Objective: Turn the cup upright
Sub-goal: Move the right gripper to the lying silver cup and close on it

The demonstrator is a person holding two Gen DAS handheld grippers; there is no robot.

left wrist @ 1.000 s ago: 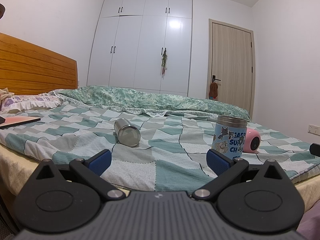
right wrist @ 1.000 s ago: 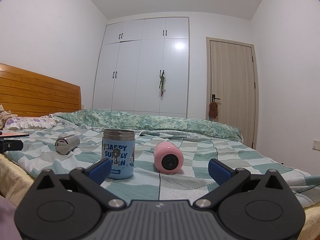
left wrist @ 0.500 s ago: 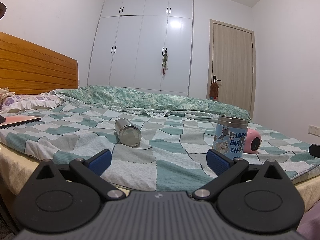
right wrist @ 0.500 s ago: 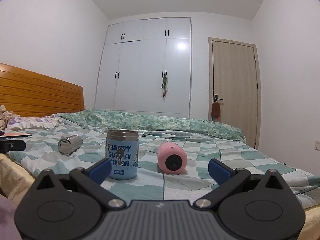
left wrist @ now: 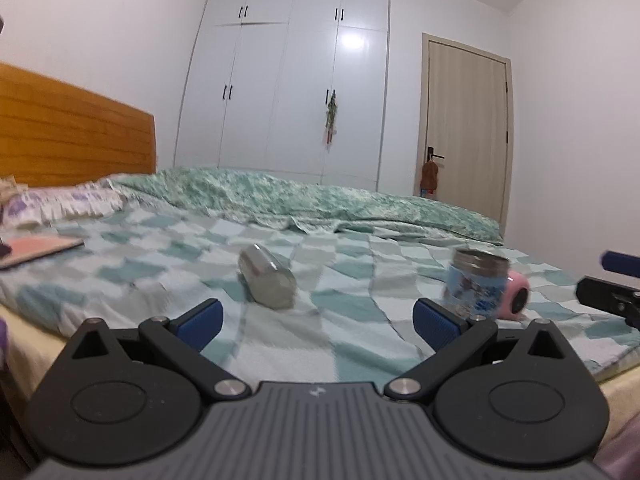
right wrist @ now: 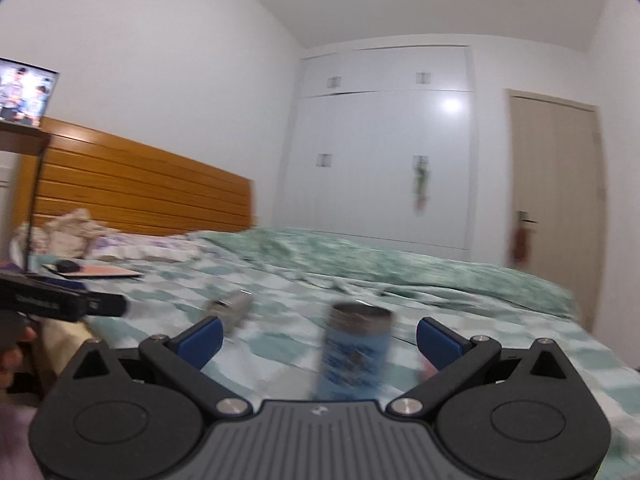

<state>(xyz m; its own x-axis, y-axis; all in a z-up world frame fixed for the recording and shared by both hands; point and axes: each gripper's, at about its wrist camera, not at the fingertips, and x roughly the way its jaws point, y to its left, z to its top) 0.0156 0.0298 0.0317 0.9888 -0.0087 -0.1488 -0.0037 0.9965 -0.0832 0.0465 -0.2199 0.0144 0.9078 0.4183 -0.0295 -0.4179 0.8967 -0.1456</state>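
A small silver steel cup (left wrist: 267, 278) lies on its side on the checked green bed (left wrist: 352, 312), left of the upright blue cartoon-printed tumbler (left wrist: 474, 289). Left claw (left wrist: 316, 318) and right claw (right wrist: 318, 338) both gape empty.

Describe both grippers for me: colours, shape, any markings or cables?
The left gripper and right gripper look alike: matte black linkage arms with silver pivot pins, two round black discs, a ribbed dark grey body with a small pale logo, and blue ribbed pads on the jaws. No cables show. In the right wrist view, the left gripper's side carries small lettering, too blurred to read.
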